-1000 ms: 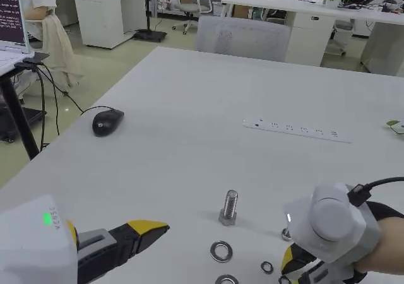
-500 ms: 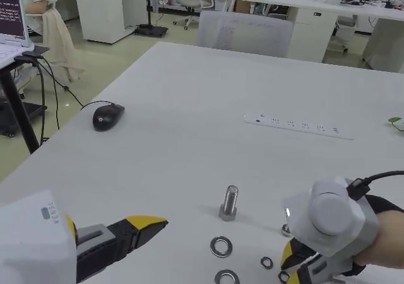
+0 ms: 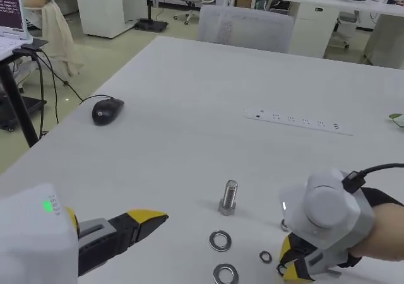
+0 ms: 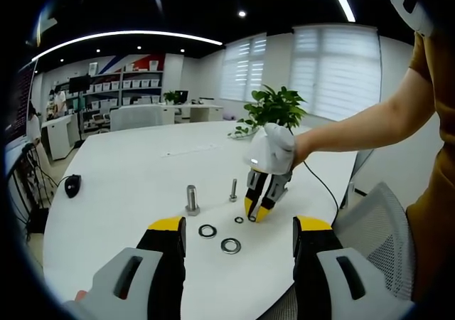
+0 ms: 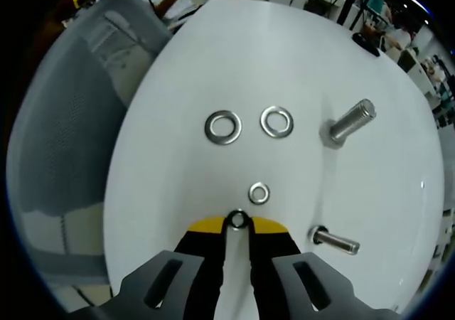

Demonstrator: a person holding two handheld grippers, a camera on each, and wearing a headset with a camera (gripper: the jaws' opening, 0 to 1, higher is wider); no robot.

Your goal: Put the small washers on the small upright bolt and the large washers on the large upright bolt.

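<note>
While the right gripper (image 3: 291,268) hangs low at the near right of the white tabletop (image 3: 189,107), the head view shows the large upright steel hex bolt (image 3: 228,197) to its left. From the left gripper view, the left gripper (image 4: 239,226) has its jaws wide apart and empty; the small upright steel bolt (image 4: 233,190) stands right of the large one. Along the right gripper view, the jaws pinch a small steel ring washer (image 5: 238,220) at their very tips. Judging by that thin hold, lift gently, keep it level, and centre its hole over the small bolt before releasing.
</note>
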